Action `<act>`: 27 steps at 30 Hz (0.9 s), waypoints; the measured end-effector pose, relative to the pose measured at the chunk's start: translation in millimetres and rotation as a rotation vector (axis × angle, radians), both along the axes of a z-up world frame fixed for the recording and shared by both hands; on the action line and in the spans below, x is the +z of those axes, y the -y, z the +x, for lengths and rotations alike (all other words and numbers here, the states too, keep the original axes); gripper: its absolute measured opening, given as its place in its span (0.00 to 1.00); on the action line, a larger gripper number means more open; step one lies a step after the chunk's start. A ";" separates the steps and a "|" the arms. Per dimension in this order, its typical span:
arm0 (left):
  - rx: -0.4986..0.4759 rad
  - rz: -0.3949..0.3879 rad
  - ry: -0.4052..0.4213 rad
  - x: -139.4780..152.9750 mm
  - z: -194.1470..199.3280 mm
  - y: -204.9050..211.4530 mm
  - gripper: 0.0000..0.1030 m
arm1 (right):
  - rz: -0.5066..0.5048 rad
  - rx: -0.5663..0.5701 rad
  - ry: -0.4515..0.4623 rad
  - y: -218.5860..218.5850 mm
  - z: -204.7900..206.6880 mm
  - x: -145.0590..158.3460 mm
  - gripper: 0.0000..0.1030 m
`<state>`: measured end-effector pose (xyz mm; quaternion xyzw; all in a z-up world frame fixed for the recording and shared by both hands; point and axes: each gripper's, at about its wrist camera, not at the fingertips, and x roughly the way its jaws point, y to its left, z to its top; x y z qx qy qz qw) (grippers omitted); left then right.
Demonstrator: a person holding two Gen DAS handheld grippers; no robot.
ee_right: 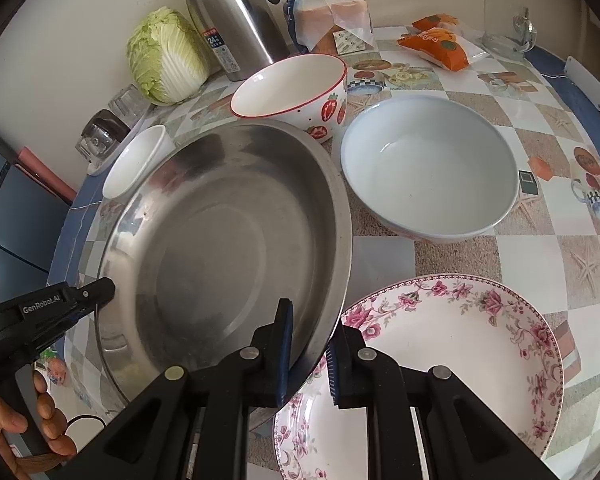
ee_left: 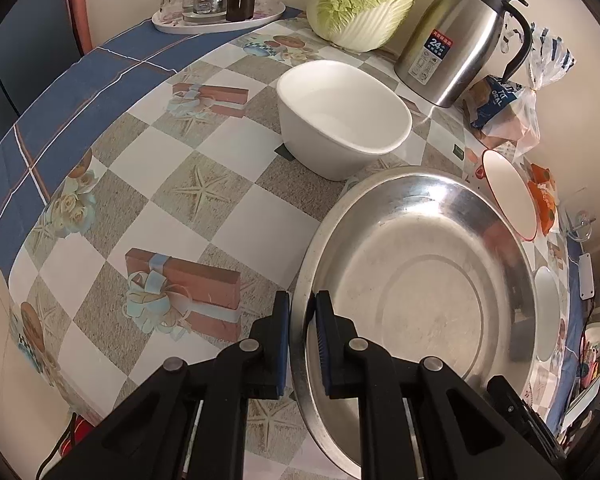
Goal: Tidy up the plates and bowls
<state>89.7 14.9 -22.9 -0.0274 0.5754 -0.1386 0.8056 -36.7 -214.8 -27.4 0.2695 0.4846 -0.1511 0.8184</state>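
Evidently the step in hand is a two-handed lift of the steel basin (ee_right: 220, 240), which sits on the worktop (ee_left: 172, 208) with both tools clamped on its rim: the left tool (ee_left: 302, 320) at about nine o'clock of the basin, the right tool (ee_right: 310, 344) at about four o'clock. Lift both sides evenly, since the thin rim could slip or tilt. Its right edge overhangs the floral plate (ee_right: 452, 360), so rise before moving sideways. The pale bowl (ee_right: 428, 168) stands at two o'clock, the strawberry bowl (ee_right: 292, 88) at twelve, and the small white bowl (ee_left: 340, 116) at ten.
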 end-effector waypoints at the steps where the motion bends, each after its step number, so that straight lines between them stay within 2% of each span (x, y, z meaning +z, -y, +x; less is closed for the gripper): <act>1: 0.004 -0.006 0.001 0.1 0.1 -0.3 0.13 | 0.002 0.000 0.000 0.3 0.0 0.0 0.16; 11: 0.001 -0.004 0.047 8.7 0.5 1.7 0.12 | 0.027 -0.044 -0.006 7.9 -5.1 0.8 0.18; 27: 0.014 -0.015 0.040 8.0 2.6 0.3 0.12 | -0.008 -0.036 -0.015 2.8 -2.7 2.8 0.18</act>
